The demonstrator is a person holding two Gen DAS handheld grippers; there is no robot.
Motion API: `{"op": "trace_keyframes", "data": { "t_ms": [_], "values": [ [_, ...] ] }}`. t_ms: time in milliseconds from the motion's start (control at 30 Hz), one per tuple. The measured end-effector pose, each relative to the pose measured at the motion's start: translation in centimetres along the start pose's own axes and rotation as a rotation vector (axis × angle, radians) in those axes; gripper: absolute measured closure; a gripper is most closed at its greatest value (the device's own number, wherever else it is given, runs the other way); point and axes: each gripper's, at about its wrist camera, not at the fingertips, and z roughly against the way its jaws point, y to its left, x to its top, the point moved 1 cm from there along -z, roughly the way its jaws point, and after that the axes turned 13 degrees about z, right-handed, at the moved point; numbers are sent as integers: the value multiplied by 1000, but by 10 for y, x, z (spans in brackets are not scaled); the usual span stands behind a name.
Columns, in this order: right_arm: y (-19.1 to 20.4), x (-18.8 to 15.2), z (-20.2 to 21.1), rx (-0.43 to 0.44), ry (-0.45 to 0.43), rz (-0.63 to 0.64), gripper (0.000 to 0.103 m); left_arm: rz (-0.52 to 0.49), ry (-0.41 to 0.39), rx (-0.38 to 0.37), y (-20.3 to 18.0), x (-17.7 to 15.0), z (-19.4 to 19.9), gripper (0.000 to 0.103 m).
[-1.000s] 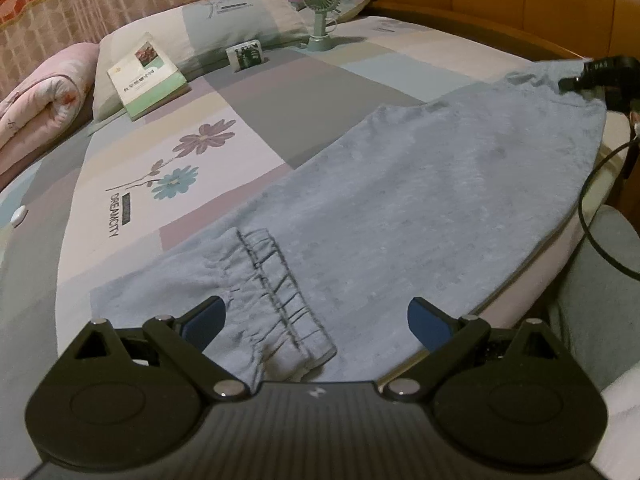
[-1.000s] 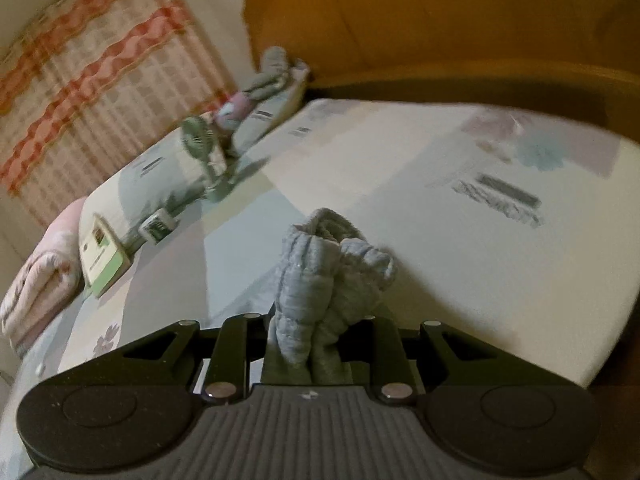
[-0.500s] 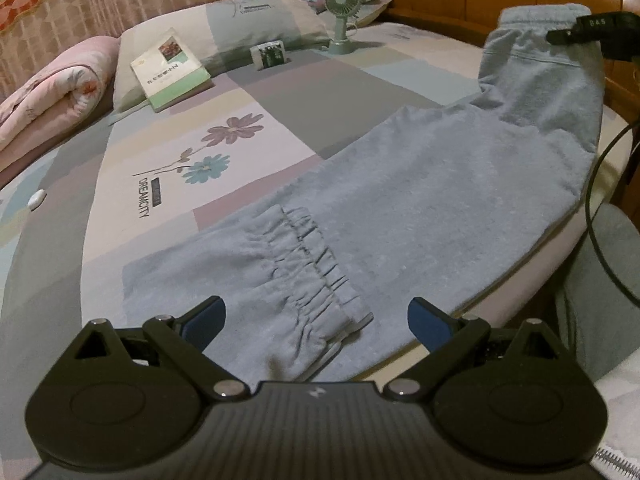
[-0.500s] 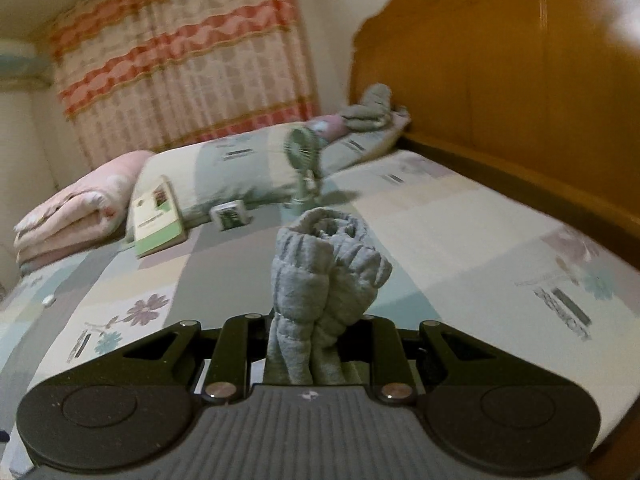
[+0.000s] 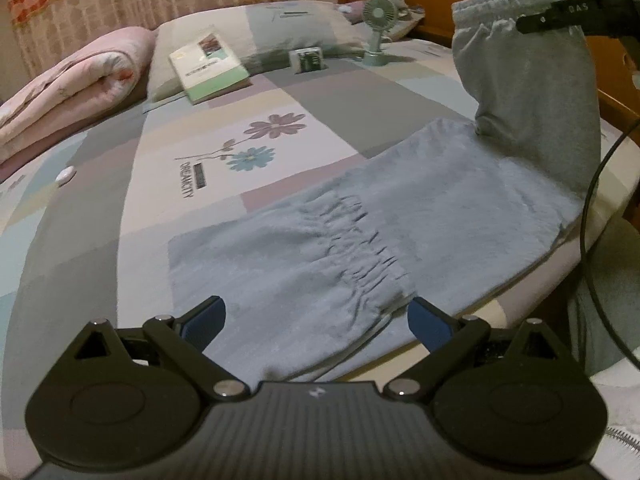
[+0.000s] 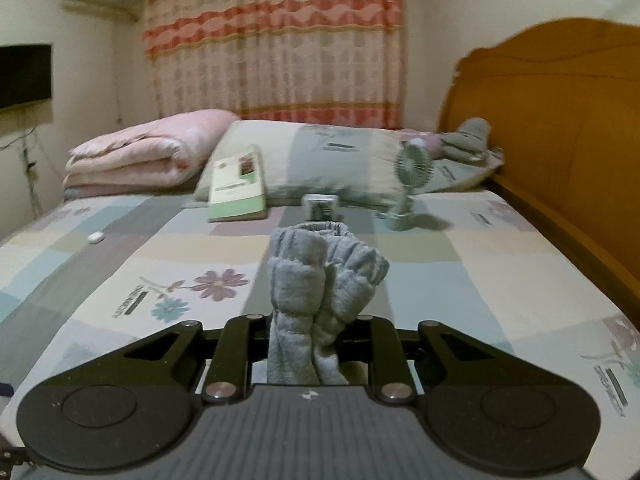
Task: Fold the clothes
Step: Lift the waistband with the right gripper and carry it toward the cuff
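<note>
Grey-blue sweatpants (image 5: 420,200) lie along the near edge of the bed, the gathered cuff (image 5: 360,248) just ahead of my left gripper (image 5: 316,316), which hovers open over the leg end without touching it. The waist end (image 5: 524,60) is lifted off the bed at the right, hanging from my right gripper (image 5: 576,16). In the right wrist view that gripper (image 6: 308,344) is shut on the bunched waistband (image 6: 320,280), which sticks up between the fingers.
A patchwork bedsheet (image 5: 192,128) covers the bed. At the far end lie a pillow (image 6: 320,160), a green book (image 5: 208,66), a small box (image 5: 308,60), a desk fan (image 5: 378,28) and a pink folded quilt (image 5: 72,84). A wooden headboard (image 6: 560,128) stands right; a black cable (image 5: 592,216) hangs near.
The right gripper has lifted the waist end up off the bed and rolled level. The left gripper has drawn back along the leg, so the cuff now lies farther ahead.
</note>
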Motion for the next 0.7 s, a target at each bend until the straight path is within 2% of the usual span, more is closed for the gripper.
{"op": "trace_keyframes", "data": {
  "t_ms": [333,700],
  "values": [
    [71,24,-9,102,-2,127,80,38,-8,21,24,-7,8,6],
    [156,36,-13,189,-5,268,80,97,-5,61,53,-19,14,6]
  ]
}}
